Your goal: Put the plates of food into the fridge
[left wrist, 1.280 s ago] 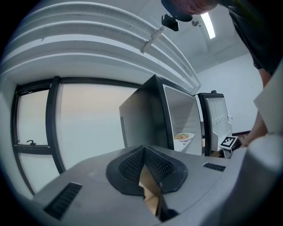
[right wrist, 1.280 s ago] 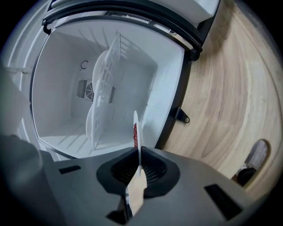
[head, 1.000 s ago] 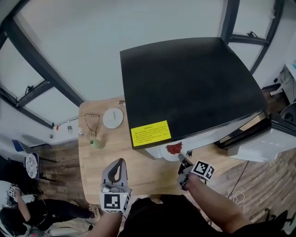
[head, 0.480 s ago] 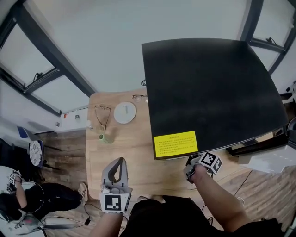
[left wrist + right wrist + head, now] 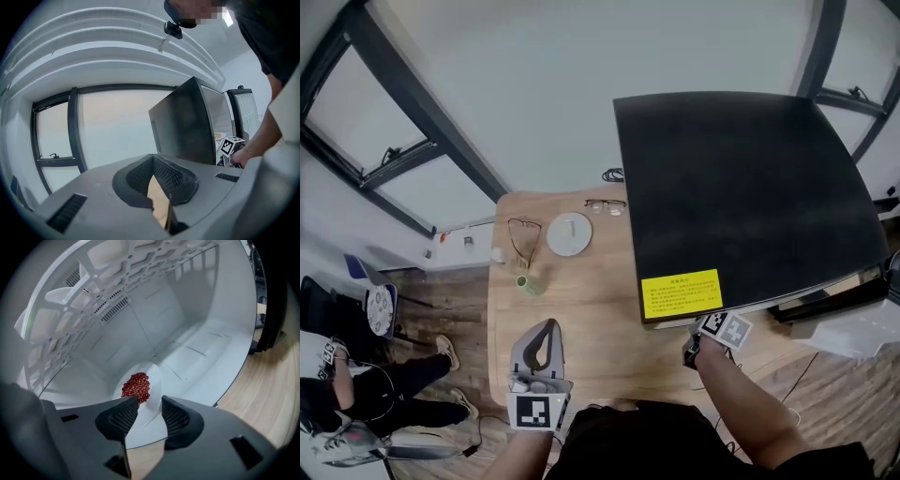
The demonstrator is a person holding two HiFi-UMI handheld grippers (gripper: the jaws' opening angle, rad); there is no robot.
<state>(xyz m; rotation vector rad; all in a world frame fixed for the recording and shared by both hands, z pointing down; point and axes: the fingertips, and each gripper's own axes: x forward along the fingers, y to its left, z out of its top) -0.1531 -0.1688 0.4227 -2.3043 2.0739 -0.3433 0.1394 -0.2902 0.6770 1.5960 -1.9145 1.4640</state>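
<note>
One glossy white round plate [image 5: 153, 379], heaped with small shiny red beans [image 5: 136, 386], flat on the smooth white moulded floor inside the black, flat-topped fridge [image 5: 741, 187], at the front edge of that floor. Above it, one white plastic lattice shelf [image 5: 117, 282]. On the fridge's matt top, at the near left corner, one yellow rectangular label [image 5: 680, 292].

On the right gripper [image 5: 150, 401], hand-held and of grey plastic: two jaws lined with black mesh-textured pads, just been opening, now apart, with the plate's near rim in the gap and no visible squeeze on it.

On the left gripper [image 5: 549, 326], over the near edge of the pale wooden worktop [image 5: 581, 309]: two curved jaws, together at the tips, clamped on nothing.

Toward the worktop's far edge: one flat white round disc [image 5: 569, 233], two pairs of thin-rimmed glasses [image 5: 521, 242], one small green cylinder [image 5: 528, 284].
</note>
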